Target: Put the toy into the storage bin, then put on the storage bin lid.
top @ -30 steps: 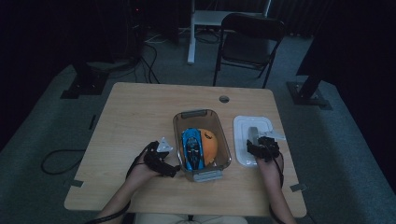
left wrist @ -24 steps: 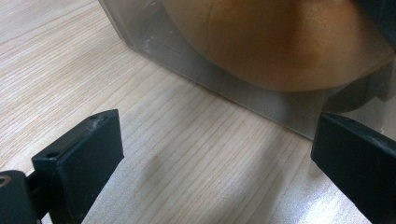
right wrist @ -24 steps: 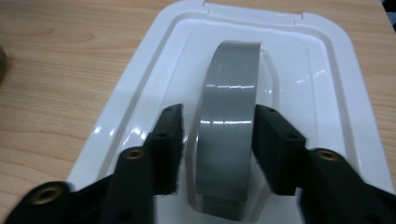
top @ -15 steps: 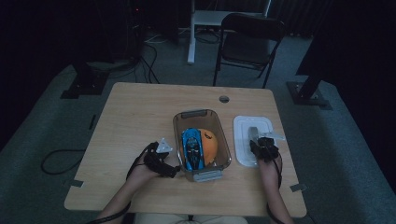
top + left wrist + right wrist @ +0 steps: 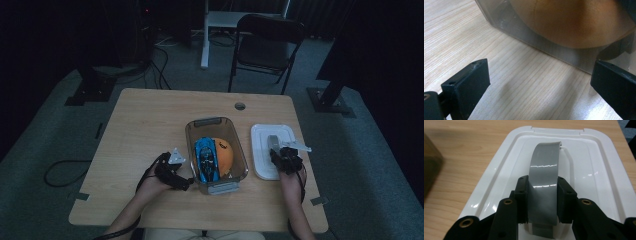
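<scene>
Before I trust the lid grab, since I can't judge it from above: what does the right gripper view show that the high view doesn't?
Right gripper view: the right hand-held gripper has its pads pressed on both sides of the grey handle of the white lid. High view: the clear bin holding a blue toy car and an orange ball, with the left hand-held gripper beside it. Both: lid lying flat on the wooden table.

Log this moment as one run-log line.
right tongs: shut on lid handle | left tongs: open, beside bin | lid: flat on table
</scene>
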A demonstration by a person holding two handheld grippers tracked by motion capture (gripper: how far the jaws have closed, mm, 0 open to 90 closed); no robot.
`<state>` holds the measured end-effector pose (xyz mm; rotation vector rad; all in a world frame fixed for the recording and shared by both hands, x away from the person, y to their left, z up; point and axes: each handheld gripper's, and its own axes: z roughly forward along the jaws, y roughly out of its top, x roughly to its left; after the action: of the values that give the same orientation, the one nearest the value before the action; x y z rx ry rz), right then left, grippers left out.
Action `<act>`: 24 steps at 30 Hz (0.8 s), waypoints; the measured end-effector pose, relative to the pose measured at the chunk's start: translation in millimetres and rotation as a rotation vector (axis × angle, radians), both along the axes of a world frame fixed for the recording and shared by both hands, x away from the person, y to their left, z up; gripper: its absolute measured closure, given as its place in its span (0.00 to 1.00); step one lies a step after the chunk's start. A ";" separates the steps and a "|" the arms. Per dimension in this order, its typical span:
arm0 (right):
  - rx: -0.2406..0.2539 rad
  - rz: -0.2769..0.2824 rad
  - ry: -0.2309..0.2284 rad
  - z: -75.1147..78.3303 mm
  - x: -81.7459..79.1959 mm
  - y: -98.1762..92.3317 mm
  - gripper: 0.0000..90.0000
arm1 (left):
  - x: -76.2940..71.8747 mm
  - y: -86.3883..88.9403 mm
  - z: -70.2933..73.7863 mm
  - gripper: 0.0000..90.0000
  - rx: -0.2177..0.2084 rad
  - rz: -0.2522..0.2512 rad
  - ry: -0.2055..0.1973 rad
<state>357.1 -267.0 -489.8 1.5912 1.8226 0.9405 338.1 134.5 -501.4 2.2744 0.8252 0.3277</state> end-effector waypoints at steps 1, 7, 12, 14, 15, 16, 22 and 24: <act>0.001 0.004 -0.009 3.3 -1.8 0.3 0.75 | -0.2 -0.3 0.0 0.03 0.000 0.000 -0.001; 0.026 0.027 -0.063 26.3 -12.5 2.8 0.75 | -0.4 -2.8 0.1 0.03 -0.002 -0.005 -0.002; 0.055 0.057 -0.139 59.7 -26.3 8.5 0.75 | -0.5 -6.6 0.6 0.03 0.005 -0.013 -0.006; 0.064 0.071 -0.159 70.2 -30.9 12.0 0.75 | -0.6 -8.3 0.8 0.03 0.006 -0.013 -0.008; 0.063 0.081 -0.169 75.0 -33.0 14.0 0.75 | -0.6 -10.1 1.0 0.03 0.008 -0.016 -0.009; 0.066 0.092 -0.179 79.7 -35.3 16.1 0.75 | -0.4 -11.1 0.9 0.03 0.007 -0.018 -0.009; 0.100 0.162 -0.209 100.7 -45.9 30.6 0.75 | -0.6 -19.4 0.9 0.03 0.013 -0.040 -0.011; 0.099 0.189 -0.220 105.3 -48.9 38.2 0.75 | -0.7 -22.3 1.2 0.03 0.016 -0.047 -0.012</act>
<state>308.2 -228.8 -384.5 1.3280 1.8170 1.2562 337.3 112.2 -500.2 2.3011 0.7645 0.3270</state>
